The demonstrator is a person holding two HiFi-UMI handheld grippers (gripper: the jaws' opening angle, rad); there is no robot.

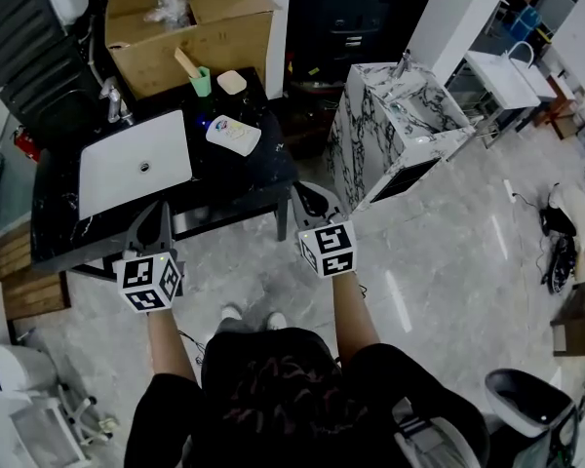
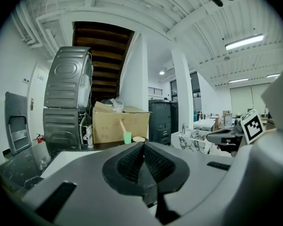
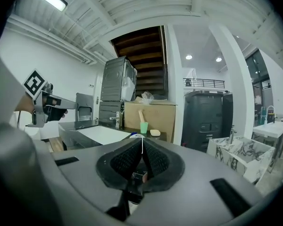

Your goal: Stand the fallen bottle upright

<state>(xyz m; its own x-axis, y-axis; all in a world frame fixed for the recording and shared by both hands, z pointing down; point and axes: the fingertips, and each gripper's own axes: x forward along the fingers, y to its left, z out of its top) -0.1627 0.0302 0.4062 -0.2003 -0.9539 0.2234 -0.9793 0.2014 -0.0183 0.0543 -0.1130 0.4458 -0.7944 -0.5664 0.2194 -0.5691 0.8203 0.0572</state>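
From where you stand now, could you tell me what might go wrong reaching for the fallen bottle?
Both the left gripper and right gripper are shut and empty; reaching in like that could shove the bottle instead of grasping it. It lies on its side near the counter edge, so a nudge might roll it off.

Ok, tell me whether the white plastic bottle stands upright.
No, the white plastic bottle lies on its side on the black countertop.

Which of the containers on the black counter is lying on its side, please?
The white bottle with the colourful label; the green cup behind it stands upright.
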